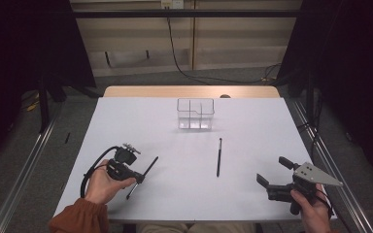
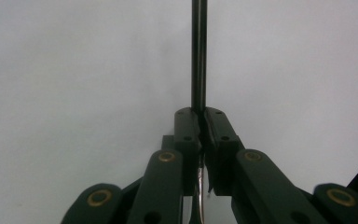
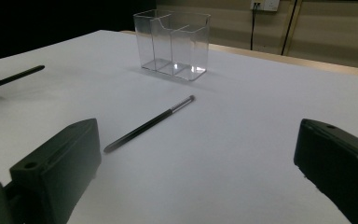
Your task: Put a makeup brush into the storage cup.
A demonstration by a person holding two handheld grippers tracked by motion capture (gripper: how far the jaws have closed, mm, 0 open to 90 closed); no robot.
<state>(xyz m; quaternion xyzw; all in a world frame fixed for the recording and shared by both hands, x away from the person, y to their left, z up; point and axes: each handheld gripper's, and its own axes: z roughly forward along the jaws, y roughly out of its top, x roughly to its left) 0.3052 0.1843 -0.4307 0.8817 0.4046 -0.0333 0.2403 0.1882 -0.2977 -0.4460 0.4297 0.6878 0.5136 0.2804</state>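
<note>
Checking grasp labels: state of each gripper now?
Left gripper: closed on a dark pen.
Right gripper: open, holding nothing.

The white bench (image 1: 252, 121) lies bare across most of the frame. In the upper middle stands a clear organizer (image 1: 195, 114), and a dark pen (image 1: 219, 156) lies at the centre; to either side of them a claw passes freely.

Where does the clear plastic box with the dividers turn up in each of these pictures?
High view: the clear box stands at the far middle of the white table.
Left gripper view: not in it.
Right gripper view: the box is upper middle.
Shared landmark: the loose pen lying before it.
</note>
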